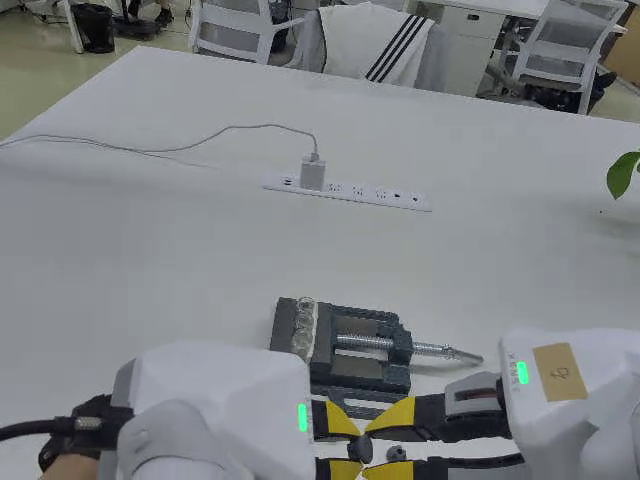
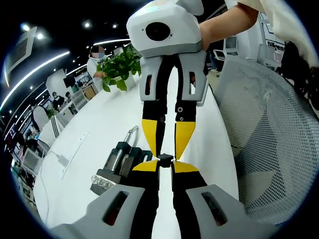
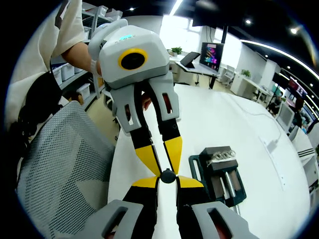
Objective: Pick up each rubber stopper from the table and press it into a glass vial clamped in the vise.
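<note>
The left gripper [image 2: 165,163] came in from the left and the right gripper [image 3: 168,180] from the right, and they met tip to tip at the near edge of the white table [image 1: 150,250]. Each had its jaws drawn almost together, with just a narrow slit between the black fingers. The yellow tips of both pinched the same small dark rubber stopper [image 3: 168,175] from opposite sides. Which gripper carried the weight could not be told. In the head view the four yellow tips made a cross just on the near side of the vise [image 1: 352,352], close to its near end but not touching it.

The vise was dark grey and sat flat on the table, with its screw and handle [image 1: 440,351] pointing right. A short row of clear glass vials [image 1: 303,325] stood upright, clamped at its left end. What was inside them was too small to tell.

Farther back on the table lay a white power strip [image 1: 350,192] with a white charger [image 1: 313,172] plugged in. Its cable [image 1: 150,148] trailed away to the far left. In both gripper views a grey mesh chair [image 2: 264,129] stood behind the grippers on the near side.
</note>
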The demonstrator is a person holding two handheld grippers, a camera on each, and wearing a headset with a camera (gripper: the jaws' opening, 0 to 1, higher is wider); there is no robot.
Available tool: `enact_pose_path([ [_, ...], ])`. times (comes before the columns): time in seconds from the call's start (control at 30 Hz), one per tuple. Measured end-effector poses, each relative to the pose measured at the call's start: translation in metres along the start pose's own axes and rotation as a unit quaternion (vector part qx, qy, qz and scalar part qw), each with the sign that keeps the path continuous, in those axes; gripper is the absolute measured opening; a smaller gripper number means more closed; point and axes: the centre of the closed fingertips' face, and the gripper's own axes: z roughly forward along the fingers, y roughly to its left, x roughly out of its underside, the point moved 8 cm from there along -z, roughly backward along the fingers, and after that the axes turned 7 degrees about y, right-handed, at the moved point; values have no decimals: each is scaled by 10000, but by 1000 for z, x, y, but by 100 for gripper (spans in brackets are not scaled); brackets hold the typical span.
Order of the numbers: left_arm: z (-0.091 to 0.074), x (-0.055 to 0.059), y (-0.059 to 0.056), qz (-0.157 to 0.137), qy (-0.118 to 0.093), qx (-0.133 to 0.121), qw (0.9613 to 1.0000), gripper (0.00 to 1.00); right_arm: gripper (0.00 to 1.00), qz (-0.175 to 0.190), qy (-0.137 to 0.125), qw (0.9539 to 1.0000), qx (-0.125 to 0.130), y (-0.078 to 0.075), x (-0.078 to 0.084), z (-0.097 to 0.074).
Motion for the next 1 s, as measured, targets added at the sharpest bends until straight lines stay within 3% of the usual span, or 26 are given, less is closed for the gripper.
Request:
enact_pose_path([
  [0.57, -23, -15, -4, 282, -168, 253, 9991, 5, 8, 293, -133, 9994, 124, 16, -17, -19],
  [0.83, -36, -19, -9, 143, -83, 86, 9998, 5, 8, 266, -193, 9994, -82, 17, -28, -23],
  [1.0, -43, -21, -8, 95, -162, 4, 9998, 5, 8, 259, -202, 9994, -84, 18, -35, -27],
])
